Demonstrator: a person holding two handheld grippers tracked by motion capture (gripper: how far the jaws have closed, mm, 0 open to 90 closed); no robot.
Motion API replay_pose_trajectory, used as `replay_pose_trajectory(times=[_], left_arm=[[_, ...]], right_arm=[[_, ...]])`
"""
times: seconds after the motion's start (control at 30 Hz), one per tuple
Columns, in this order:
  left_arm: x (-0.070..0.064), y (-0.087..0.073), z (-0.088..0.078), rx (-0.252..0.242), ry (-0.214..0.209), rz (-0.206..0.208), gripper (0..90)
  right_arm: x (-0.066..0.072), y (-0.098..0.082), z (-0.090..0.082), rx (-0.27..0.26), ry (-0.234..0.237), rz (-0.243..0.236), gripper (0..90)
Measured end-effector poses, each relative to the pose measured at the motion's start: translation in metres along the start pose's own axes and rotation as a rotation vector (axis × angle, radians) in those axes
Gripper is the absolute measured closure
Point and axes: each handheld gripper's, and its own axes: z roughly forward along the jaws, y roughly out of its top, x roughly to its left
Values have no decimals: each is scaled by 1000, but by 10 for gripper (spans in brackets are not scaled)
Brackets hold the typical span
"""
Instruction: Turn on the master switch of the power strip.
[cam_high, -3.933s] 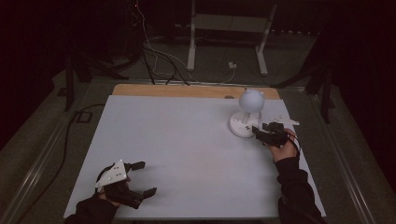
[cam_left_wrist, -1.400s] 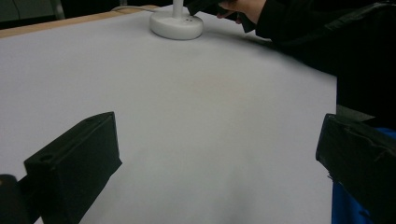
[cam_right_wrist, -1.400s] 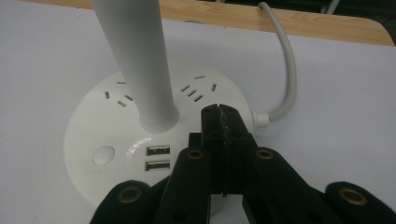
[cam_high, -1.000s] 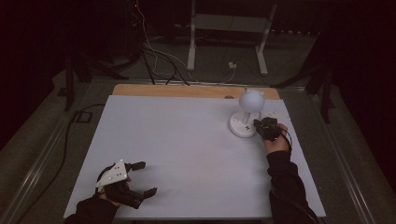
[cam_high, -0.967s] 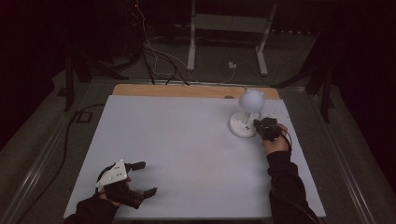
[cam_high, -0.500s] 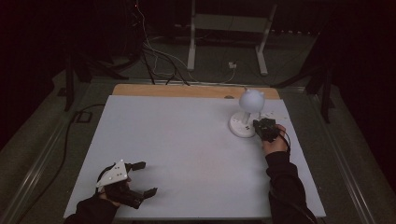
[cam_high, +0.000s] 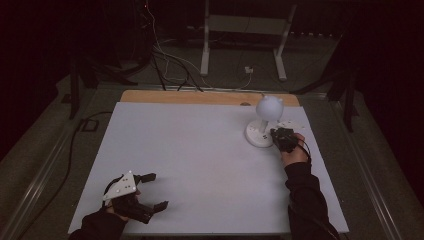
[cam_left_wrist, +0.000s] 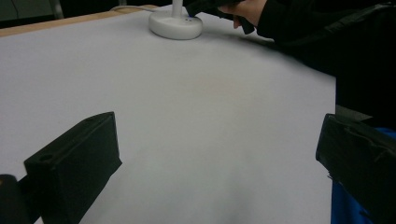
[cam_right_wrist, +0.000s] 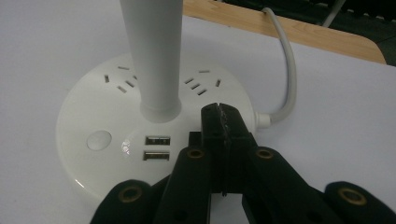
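A white desk lamp stands at the table's back right, with a globe head (cam_high: 270, 106) and a round base (cam_high: 258, 136). The base (cam_right_wrist: 93, 116) carries socket slots, two USB ports (cam_right_wrist: 157, 147) and a round button (cam_right_wrist: 99, 139) around the stem (cam_right_wrist: 154, 56). My right gripper (cam_high: 279, 138) is shut with nothing between its jaws. Its tips (cam_right_wrist: 219, 112) sit over the base's right side beside the stem; whether they touch it I cannot tell. My left gripper (cam_high: 156, 190) rests open at the front left, jaws wide apart (cam_left_wrist: 219, 158) over the bare sheet.
A white sheet (cam_high: 200, 155) covers the table, and a wooden edge (cam_high: 200, 97) shows at the back. The lamp's white cable (cam_right_wrist: 289, 74) runs off toward that edge. A small white disc (cam_high: 292, 125) lies just right of the lamp. Loose cables (cam_high: 165, 65) and stand legs (cam_high: 205, 50) lie on the floor beyond.
Since the oldest frame my right gripper has moved a little up-left, onto the lamp base. Over the last second nothing has moved. The left gripper stays put.
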Motion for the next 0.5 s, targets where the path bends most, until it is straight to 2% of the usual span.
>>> replay_pose_trajectory(times=[0.1,0.2,0.27,0.5], left_arm=[[0,0,0,1,-1,-1,2],[0,0,0,-1,-2,-2,2],[0,0,0,0,-2,-2,2],[1,0,0,-5,4,-5,2]], right_arm=[[0,1,0,3,1,10,900],[1,1,1,5,-8,-10,900],[0,0,1,3,3,7,900],[-1,-1,1,-15,3,5,900]])
